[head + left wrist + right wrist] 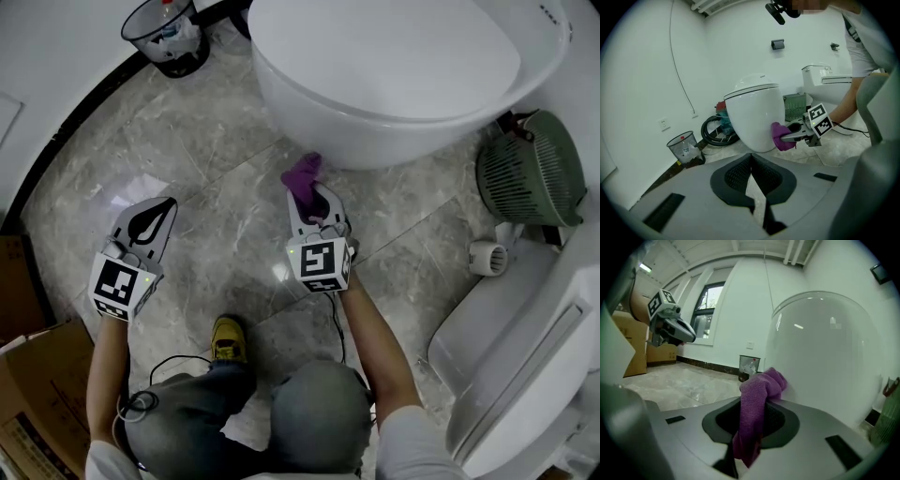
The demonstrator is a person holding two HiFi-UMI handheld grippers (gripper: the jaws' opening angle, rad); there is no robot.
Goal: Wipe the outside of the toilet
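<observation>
The white toilet fills the top of the head view. My right gripper is shut on a purple cloth, whose bunched end rests against the low outer side of the bowl. In the right gripper view the purple cloth hangs out from between the jaws and meets the toilet wall. In the left gripper view the cloth presses on the toilet's side. My left gripper hovers over the floor to the left, shut, with nothing in it.
A mesh waste bin stands at the back left by the wall. A green fan-like grille and a second white toilet are on the right. Cardboard boxes sit at the near left. A black hose coil lies behind the toilet.
</observation>
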